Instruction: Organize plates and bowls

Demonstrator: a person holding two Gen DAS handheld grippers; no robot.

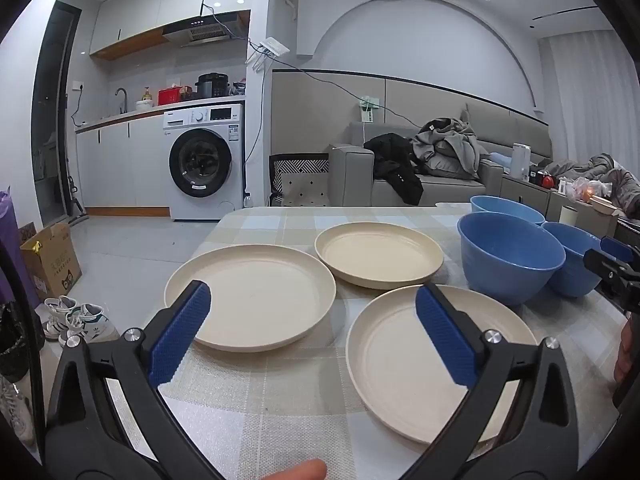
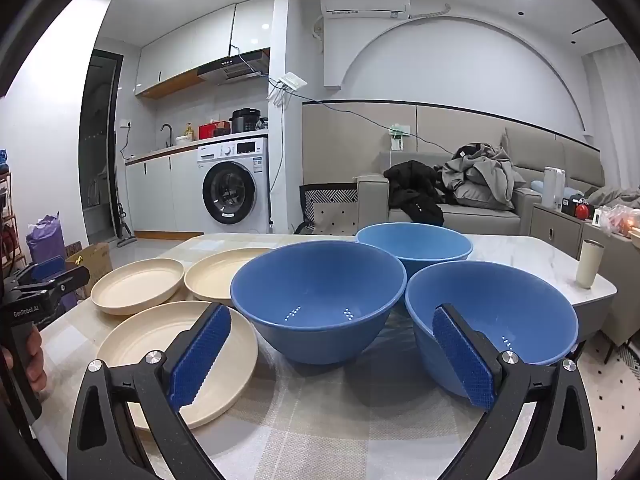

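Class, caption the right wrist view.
Open right gripper faces three blue bowls beside three cream plates.

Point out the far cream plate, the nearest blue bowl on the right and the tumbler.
far cream plate [image 1: 378, 254], left wrist view, its flat centre
nearest blue bowl [image 2: 520, 304], right wrist view, its inner wall
tumbler [image 2: 588, 266], right wrist view, its side

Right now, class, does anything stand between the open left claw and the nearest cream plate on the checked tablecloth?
Nothing visible does. The left claw is open and empty, and only bare checked tablecloth lies before the nearest round cream plastic plate.
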